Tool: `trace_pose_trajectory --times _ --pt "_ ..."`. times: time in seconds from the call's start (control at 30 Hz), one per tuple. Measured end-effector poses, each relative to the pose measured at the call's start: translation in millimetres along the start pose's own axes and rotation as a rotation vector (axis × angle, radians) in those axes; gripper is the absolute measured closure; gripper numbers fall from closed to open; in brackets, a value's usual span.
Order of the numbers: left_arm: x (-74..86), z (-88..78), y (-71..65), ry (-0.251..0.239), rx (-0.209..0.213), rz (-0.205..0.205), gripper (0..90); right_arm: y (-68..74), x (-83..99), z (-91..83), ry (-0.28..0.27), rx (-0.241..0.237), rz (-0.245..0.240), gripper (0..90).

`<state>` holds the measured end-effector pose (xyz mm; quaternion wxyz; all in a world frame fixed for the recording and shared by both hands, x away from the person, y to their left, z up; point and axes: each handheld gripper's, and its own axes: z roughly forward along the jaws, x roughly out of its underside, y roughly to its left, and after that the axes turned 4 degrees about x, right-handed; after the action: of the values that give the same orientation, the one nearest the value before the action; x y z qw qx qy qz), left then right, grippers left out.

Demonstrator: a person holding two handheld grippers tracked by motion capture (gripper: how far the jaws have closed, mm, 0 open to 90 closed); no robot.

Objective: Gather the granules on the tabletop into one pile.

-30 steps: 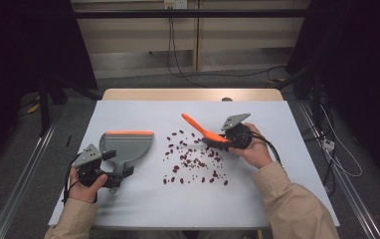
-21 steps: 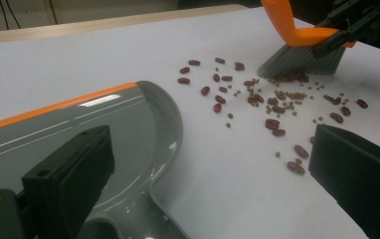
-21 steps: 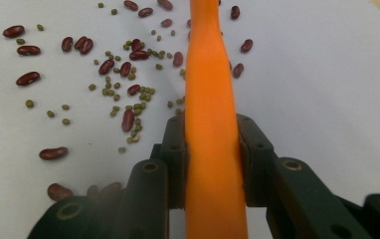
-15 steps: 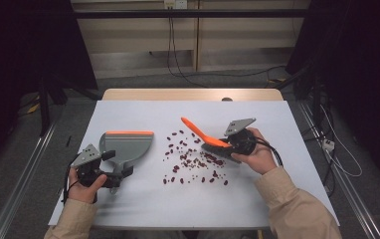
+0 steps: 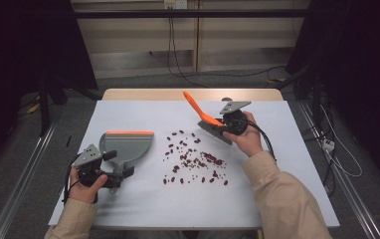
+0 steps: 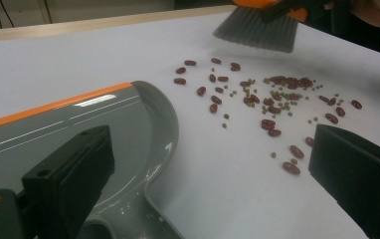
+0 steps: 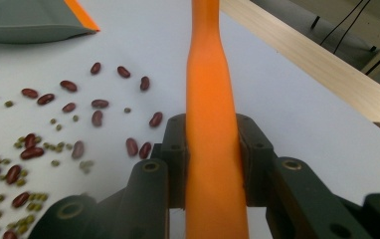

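Red beans and small green ones (image 5: 194,160) lie scattered over the middle of the white table (image 5: 287,199). A grey dustpan (image 5: 128,144) with an orange lip lies flat to their left. Its handle (image 6: 128,224) points toward my left gripper (image 5: 119,172) and lies between the jaws, which stand wide apart (image 6: 210,159) without pressing it. My right gripper (image 5: 224,124) is shut on the orange handle (image 7: 210,124) of a brush. The brush's grey bristles (image 5: 213,129) hang just above the table beyond the beans (image 6: 277,99), and they also show from the left gripper (image 6: 257,32).
A wooden strip (image 5: 153,93) runs along the table's far edge, with cables on the floor behind. Metal rails flank the table left and right. Bare tabletop lies in front of the beans and to the right of the right hand.
The right hand has carried the brush a little toward the far side, off the beans, and its orange handle now points more steeply upward. The left hand and dustpan have stayed put.
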<state>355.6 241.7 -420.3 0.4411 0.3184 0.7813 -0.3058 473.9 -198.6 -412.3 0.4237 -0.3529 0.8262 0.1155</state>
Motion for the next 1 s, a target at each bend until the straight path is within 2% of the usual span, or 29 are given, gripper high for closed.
trace_pose_trajectory --times 0.2,0.3,0.37,0.4,0.43,0.6,0.73,1.0 --pt "0.6 -0.1 0.8 -0.001 0.002 -0.005 3.9 7.0 -10.2 24.6 0.018 0.014 -0.055 71.1" --pt "1.1 -0.7 1.6 0.000 0.000 -0.006 3.9 10.9 -10.6 33.9 0.038 -0.002 -0.083 71.1" --pt "1.5 -1.0 1.5 -0.002 0.000 -0.009 3.9 13.9 -10.3 35.9 0.035 -0.035 -0.084 71.1" --pt "1.5 -1.0 1.5 -0.002 0.000 -0.009 3.9 13.9 -10.3 35.9 0.035 -0.035 -0.084 71.1" --pt "1.8 -1.5 1.7 -0.001 -0.002 -0.008 3.9 18.1 -11.0 34.4 0.051 -0.049 -0.120 71.0" --pt "1.9 -1.3 1.6 -0.001 -0.006 -0.009 3.9 28.0 -10.0 26.3 0.081 -0.102 -0.210 70.9" --pt "1.8 -0.7 1.7 -0.001 -0.005 -0.009 3.9 35.8 -7.1 20.4 0.087 -0.124 -0.253 70.7" --pt "1.8 -0.9 1.7 -0.003 -0.006 -0.008 3.9 44.0 0.3 5.3 0.086 -0.192 -0.248 70.8"
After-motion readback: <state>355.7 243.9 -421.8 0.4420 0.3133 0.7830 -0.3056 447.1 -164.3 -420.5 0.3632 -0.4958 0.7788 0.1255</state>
